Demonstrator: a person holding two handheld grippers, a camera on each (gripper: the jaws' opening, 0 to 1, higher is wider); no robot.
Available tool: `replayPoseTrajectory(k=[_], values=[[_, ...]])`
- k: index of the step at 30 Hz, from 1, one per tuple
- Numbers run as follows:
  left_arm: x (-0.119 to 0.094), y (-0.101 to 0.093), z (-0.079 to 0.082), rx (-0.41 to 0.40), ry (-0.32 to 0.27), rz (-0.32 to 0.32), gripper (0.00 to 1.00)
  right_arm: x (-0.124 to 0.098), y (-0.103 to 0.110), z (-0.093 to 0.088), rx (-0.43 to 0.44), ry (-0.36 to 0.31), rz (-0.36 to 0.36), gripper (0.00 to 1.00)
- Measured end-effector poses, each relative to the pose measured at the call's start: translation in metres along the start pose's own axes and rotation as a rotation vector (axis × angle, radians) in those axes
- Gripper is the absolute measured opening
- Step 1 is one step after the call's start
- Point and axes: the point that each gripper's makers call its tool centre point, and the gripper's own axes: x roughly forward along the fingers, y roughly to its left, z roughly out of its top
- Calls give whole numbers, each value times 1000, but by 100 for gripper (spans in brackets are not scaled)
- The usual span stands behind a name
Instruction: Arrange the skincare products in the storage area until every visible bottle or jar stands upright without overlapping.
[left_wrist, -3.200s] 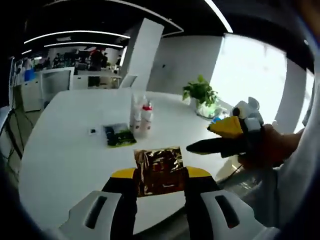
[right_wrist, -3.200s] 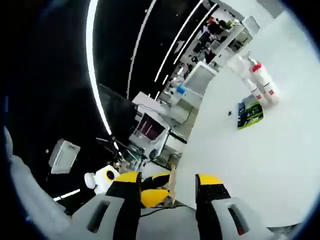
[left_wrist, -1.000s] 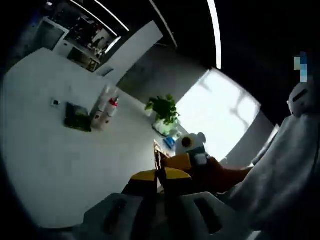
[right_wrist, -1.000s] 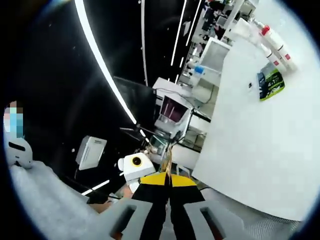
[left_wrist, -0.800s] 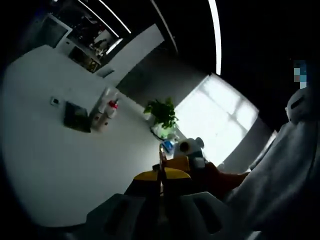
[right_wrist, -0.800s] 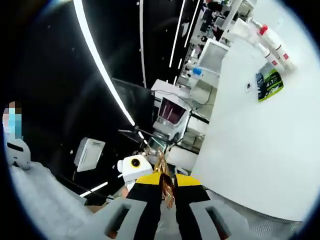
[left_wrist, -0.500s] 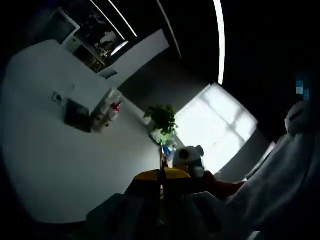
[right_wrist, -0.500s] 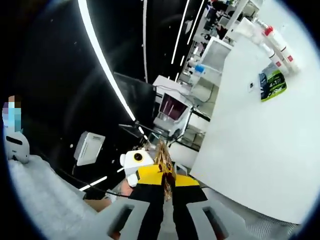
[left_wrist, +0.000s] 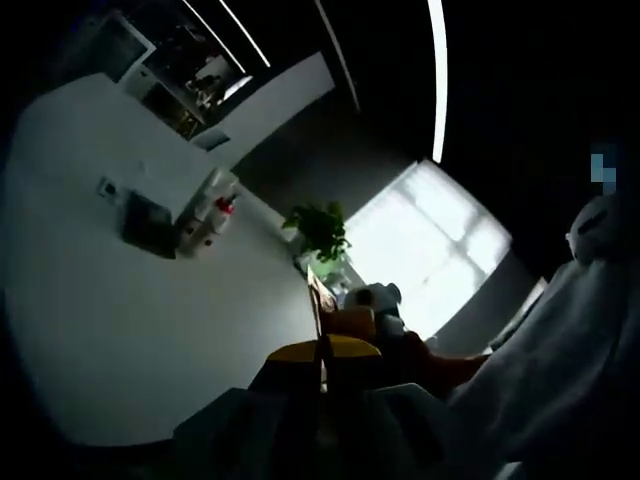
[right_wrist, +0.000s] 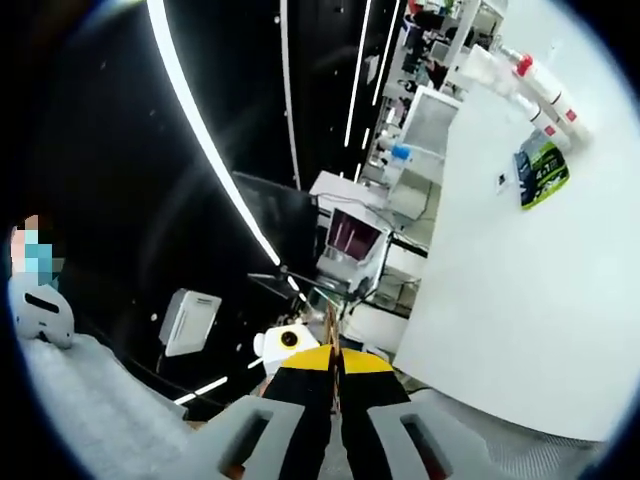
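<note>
Since the earliest frame both grippers have closed: their jaws then stood apart around a gold foil sachet, and now each pair is pressed together on its thin edge. In the left gripper view, the left gripper (left_wrist: 322, 358) has its jaws clamped on the sachet (left_wrist: 316, 300), which sticks up edge-on ahead of the tips; the right gripper (left_wrist: 352, 322) comes in just to the right of it, held by a gloved hand (left_wrist: 440, 365). Far ahead and to the left on the white table (left_wrist: 150, 330), the bottles (left_wrist: 205, 208) stand upright in a tight group, a dark packet (left_wrist: 145, 222) lying flat beside them; a plant (left_wrist: 320, 230) sits beyond. In the right gripper view, the right gripper (right_wrist: 335, 370) is likewise shut on the sachet's edge (right_wrist: 331, 330), with the bottles (right_wrist: 535, 90) far ahead to the upper right and the green packet (right_wrist: 540, 172) below them. This view shows the packet's green print, which the other leaves dark. As for progress, the bottles look upright already; the sachet is not yet placed.
</note>
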Motion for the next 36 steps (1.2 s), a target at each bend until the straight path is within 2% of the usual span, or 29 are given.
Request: replayPoseTrajectory(k=[9,13,15,17,21,24,31,33,36], values=[[2,-3,-3,-45,19,-22,1,-2,-1,2,-21,-13,-11,0],[3,-7,-1,-61,7,-43,16,-2,-1,4,-32,-23,-12,0],[2,-5,-1,-71,6,-39,17,-1,-2,-1,-44,8,-21,0],[-2,-5,8,-100,-42,-50,16,2,0,-5,-51,27,-15,0],[-6,-2,15,-105,-74,-47,10,5,4,-14,-41,73,9,0],[-7,0,14,-94,-71,-35,0,6,8,-17,-23,83,33,0],[-9,1,16,-80,-81,-36,0,6,8,-18,-11,87,31,0],[-8,1,13,-75,-67,-34,0,6,2,-14,-37,70,-2,0],[-5,-1,8,-62,-38,-32,0,4,4,-7,-24,32,7,1]])
